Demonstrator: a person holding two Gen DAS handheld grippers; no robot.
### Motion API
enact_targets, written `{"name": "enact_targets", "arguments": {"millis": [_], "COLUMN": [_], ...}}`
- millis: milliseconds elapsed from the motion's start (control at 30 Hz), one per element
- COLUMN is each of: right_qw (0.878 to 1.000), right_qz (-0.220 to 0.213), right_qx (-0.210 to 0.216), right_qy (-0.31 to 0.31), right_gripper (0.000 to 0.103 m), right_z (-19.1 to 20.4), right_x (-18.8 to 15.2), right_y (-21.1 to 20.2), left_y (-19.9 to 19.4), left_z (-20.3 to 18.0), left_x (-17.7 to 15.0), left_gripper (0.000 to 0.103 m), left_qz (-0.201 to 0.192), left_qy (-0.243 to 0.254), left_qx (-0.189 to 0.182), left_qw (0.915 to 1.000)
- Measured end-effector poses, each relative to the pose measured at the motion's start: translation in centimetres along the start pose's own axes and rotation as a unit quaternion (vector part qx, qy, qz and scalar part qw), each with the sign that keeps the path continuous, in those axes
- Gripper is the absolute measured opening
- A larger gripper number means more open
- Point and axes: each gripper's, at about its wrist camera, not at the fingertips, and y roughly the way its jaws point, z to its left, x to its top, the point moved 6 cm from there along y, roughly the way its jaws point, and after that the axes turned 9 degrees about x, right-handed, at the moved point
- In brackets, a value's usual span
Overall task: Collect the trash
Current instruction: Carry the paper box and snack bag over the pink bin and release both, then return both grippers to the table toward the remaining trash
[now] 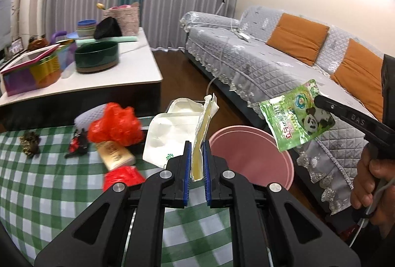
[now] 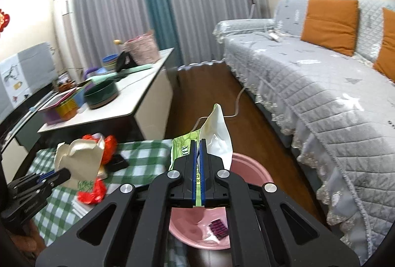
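Right fingers (image 2: pixel 200 156) clench green panda wrapper (image 1: pixel 296 116) ("DAS" embossed); left gripper (image 1: pixel 196 156) pinches yellowish packet (image 1: pixel 201 133).

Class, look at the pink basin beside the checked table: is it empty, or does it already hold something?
Not empty. The right wrist view shows a small dark wrapper lying inside the pink basin; nothing else shows in it, though the tool hides part.

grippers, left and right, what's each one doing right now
Left gripper: closed on a cream paper wrapper.
Right gripper: closed on a green panda packet, above the pink basin.

Glossy plastic wrapper (image 1: pixel 297 115), checked cloth (image 1: pixel 49 180)
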Motion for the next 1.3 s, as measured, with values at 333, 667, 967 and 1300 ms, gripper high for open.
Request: {"name": "enact_targets", "arguments": {"millis": [333, 667, 967, 1300], "right_qw": [0.999, 0.998, 0.998, 0.998], "right_qz": [-0.010, -0.014, 0.003, 0.035], "right_qx": [-0.029, -0.043, -0.041, -0.047], "right_qy": [0.024, 0.049, 0.054, 0.029], "right_gripper": [0.002, 0.002, 0.005, 0.044], "right_z": [-3.4, -5.9, -6.6, -5.4], "right_x": [1.5, 2.4, 2.0, 1.0], "right_y": [0.9, 1.9, 3.6, 5.1], "left_y": [3.6, 7.8, 10.5, 10.8], "left_z": [-5.1, -8.8, -10.3, -8.4], "left_x": [0.7, 0.4, -0.2, -1.1], "left_gripper": [0.009, 0.009, 0.012, 0.017], "left_qz": [0.020, 0.046, 0.074, 0.095], "left_qy": [0.013, 0.024, 0.028, 0.012], "left_qx": [-0.039, -0.076, -0.084, -0.076], "left_qw": [0.9990, 0.9958, 0.9933, 0.9925]}}
